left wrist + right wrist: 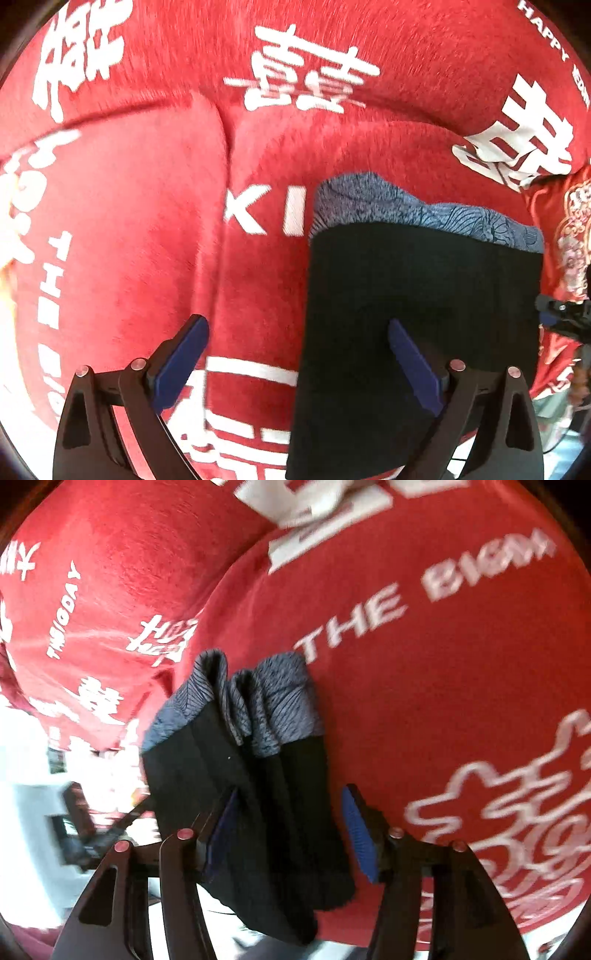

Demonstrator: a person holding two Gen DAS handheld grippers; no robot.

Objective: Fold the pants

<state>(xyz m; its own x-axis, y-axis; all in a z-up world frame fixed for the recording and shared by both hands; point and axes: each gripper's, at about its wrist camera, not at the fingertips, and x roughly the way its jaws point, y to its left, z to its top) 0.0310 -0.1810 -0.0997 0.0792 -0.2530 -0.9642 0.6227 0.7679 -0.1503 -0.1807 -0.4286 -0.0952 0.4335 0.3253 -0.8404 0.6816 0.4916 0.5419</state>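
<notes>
**A home setting, draped in festive red**

The surface ahead of the fingers of both grippers is a plush red blanket (258,155) printed with large white Chinese characters (303,74) and English words such as "THE BIG" (424,590) and "HAPPY" (546,33), the sort of soft furnishing found on a household bed or sofa; it bulges in rounded, cushion-like folds; left of the right gripper's fingers, past the blanket's edge, a bright, blurred patch of room (33,794) shows pale shapes too indistinct to name.
</notes>
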